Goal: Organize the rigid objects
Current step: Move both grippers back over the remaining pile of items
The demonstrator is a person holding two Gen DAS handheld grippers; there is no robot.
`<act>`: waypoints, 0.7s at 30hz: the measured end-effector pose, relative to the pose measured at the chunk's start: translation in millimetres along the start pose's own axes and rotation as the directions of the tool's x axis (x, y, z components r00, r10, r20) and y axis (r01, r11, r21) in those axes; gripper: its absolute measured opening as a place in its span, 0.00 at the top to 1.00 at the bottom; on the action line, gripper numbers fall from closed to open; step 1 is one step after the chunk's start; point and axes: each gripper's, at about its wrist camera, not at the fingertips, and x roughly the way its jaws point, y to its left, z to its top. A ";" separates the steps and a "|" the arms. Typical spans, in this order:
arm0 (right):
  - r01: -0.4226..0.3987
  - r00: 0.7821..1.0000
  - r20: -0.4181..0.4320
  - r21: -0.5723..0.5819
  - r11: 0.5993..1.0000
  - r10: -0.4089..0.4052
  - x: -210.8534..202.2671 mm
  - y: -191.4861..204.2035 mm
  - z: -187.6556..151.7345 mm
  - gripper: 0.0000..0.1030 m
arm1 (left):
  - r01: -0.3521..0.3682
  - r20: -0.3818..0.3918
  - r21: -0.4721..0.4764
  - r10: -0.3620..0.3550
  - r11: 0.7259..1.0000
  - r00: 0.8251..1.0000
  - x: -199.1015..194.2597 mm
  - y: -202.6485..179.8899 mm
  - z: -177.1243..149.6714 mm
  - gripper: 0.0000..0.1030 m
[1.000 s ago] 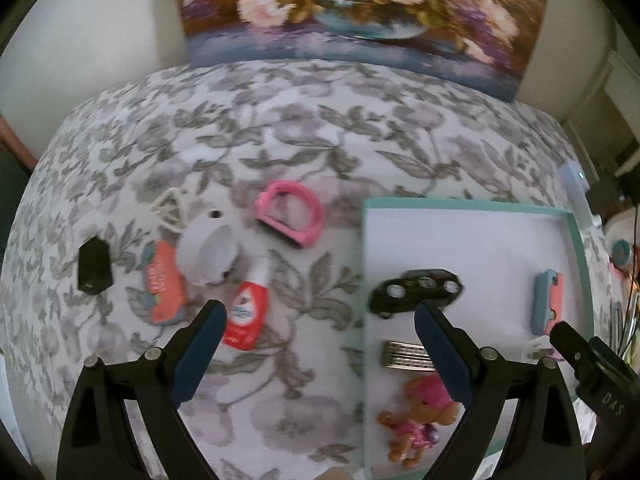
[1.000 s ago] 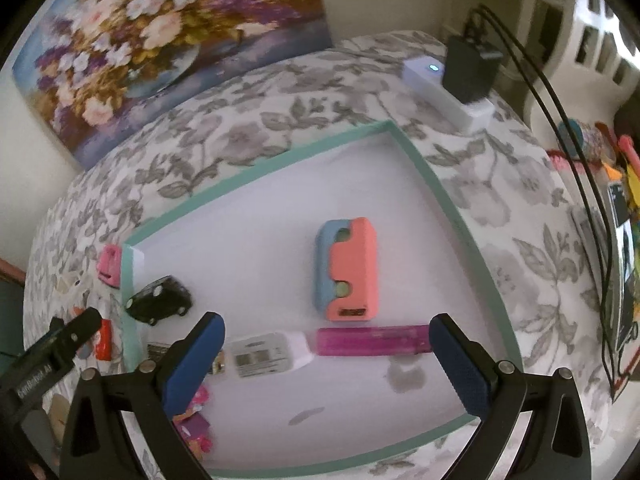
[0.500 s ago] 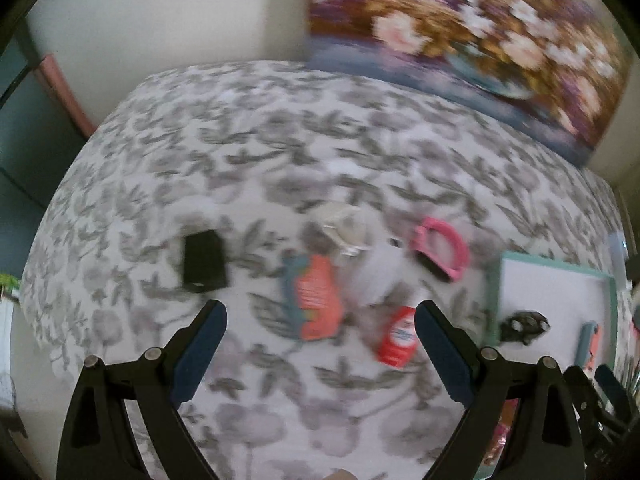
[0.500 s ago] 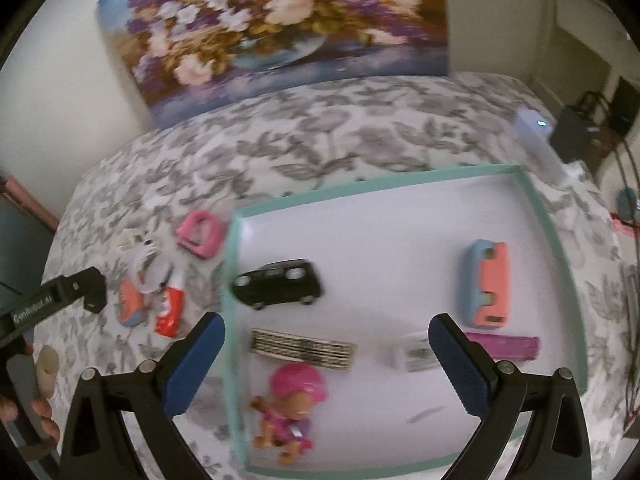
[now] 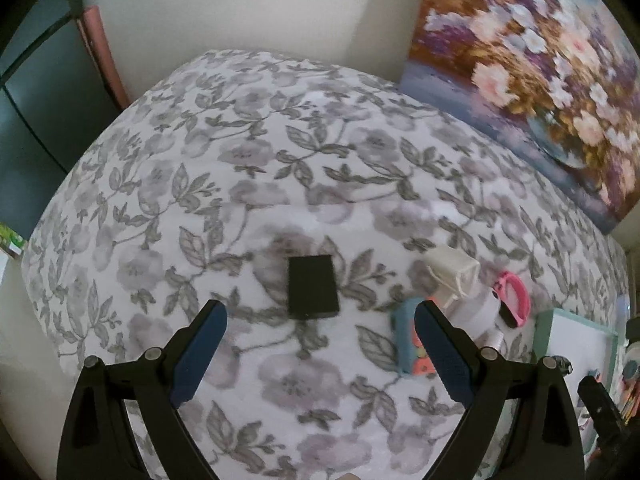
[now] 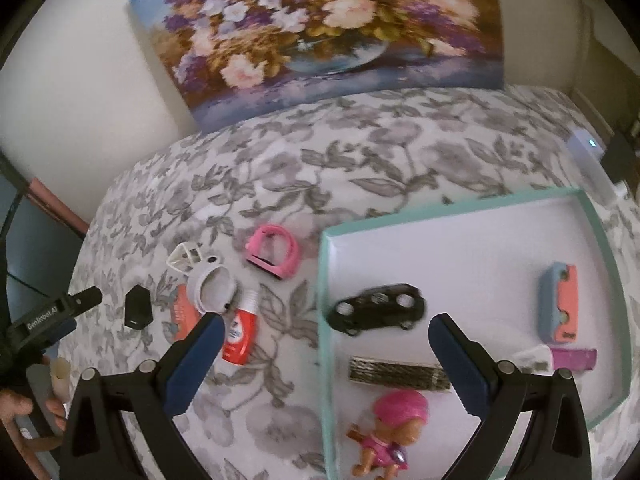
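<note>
My left gripper point(image 5: 318, 344) is open and empty, hovering just short of a small black block point(image 5: 312, 286) on the flowered cloth. Right of it lie an orange-and-teal piece point(image 5: 408, 340), a white ring piece point(image 5: 468, 296) and a pink ring point(image 5: 512, 298). My right gripper point(image 6: 326, 346) is open and empty above the left wall of the teal-rimmed tray point(image 6: 326, 264). The tray holds a black toy car point(image 6: 378, 312), a striped bar point(image 6: 398, 372), a pink doll point(image 6: 390, 432), a blue-orange piece point(image 6: 558, 306) and a purple bar point(image 6: 574, 358). A red bottle point(image 6: 240, 334) lies left of the tray.
A flower painting point(image 6: 320, 28) leans on the wall behind the table. A white device point(image 6: 592, 164) with a lit dot sits at the far right edge. The left gripper's tip point(image 6: 80, 300) shows at the left of the right wrist view. The table's left edge drops off near a dark door.
My left gripper has swung left from the tray to face the black block. My right gripper has shifted left from over the tray's middle to its left wall. Both stayed open.
</note>
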 end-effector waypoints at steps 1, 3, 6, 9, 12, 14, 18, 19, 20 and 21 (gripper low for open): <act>-0.004 1.000 -0.004 -0.006 1.000 0.004 2.1 3.6 0.8 0.00 | 0.005 -0.003 -0.012 -0.005 1.000 1.000 2.6 6.4 2.4 0.08; -0.012 1.000 -0.013 -0.011 1.000 0.012 8.4 10.6 3.5 0.00 | 0.010 -0.008 -0.032 -0.011 0.999 1.000 6.8 16.1 5.7 0.08; -0.021 0.999 -0.030 -0.014 1.000 0.020 20.3 21.1 10.0 0.00 | 0.002 -0.018 -0.051 -0.003 0.999 1.000 15.0 26.8 10.0 0.08; -0.028 0.998 -0.049 -0.031 0.999 0.027 31.7 30.5 19.3 0.00 | 0.003 -0.026 -0.053 -0.005 0.999 1.000 22.5 31.9 13.3 0.08; -0.025 0.998 -0.060 -0.025 0.999 0.023 41.3 34.0 30.3 0.00 | 0.015 -0.044 -0.076 -0.018 0.997 0.999 32.3 35.5 16.0 0.08; -0.026 0.997 -0.072 -0.024 0.999 0.025 49.3 36.4 38.8 0.00 | 0.013 -0.057 -0.077 -0.018 0.997 0.998 39.7 32.8 17.0 0.08; 0.004 0.995 -0.104 -0.047 0.999 -0.008 68.6 42.9 51.5 0.00 | 0.028 -0.095 -0.059 -0.033 0.998 0.995 58.2 19.5 18.7 0.08; 0.010 0.993 -0.115 -0.056 0.998 -0.016 74.3 44.9 53.8 0.01 | 0.023 -0.102 -0.051 -0.028 0.998 0.994 62.4 16.6 18.3 0.08; 0.016 0.992 -0.126 -0.066 0.998 -0.025 80.0 47.1 55.4 0.02 | 0.014 -0.113 -0.041 -0.018 0.999 0.993 67.7 12.6 17.6 0.08; 0.028 0.990 -0.138 -0.079 0.996 -0.038 86.8 50.3 57.0 0.04 | 0.009 -0.119 -0.035 -0.013 0.999 0.993 71.3 10.0 17.2 0.08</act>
